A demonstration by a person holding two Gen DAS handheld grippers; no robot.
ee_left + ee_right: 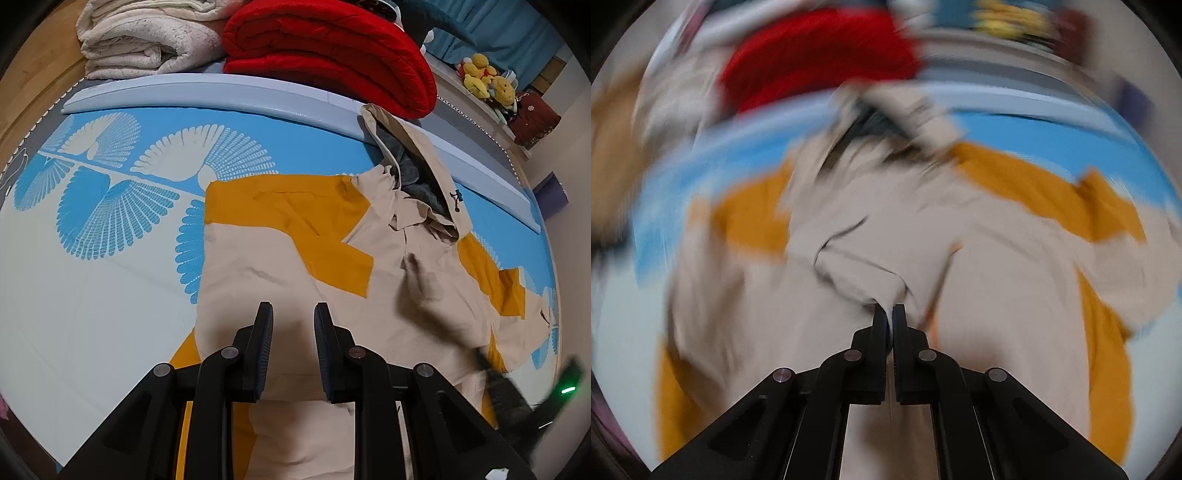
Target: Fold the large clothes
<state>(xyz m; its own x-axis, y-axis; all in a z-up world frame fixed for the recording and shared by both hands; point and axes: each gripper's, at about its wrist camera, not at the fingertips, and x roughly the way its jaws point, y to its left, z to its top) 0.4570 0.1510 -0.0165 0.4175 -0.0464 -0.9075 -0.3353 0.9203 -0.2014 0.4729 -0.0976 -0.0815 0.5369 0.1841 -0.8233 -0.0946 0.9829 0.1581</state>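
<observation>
Because the beige-and-mustard jacket (280, 258) lies spread on the blue mat (110, 229) for folding, the right gripper (889, 314) pinches a pulled-up fold of it, while the left gripper (293, 314) hovers above, jaws apart and empty.

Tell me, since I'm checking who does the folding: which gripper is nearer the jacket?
Right. The right gripper has its fingers shut on a pinch of the jacket; the left gripper hovers open over the jacket, gripping nothing.
</observation>
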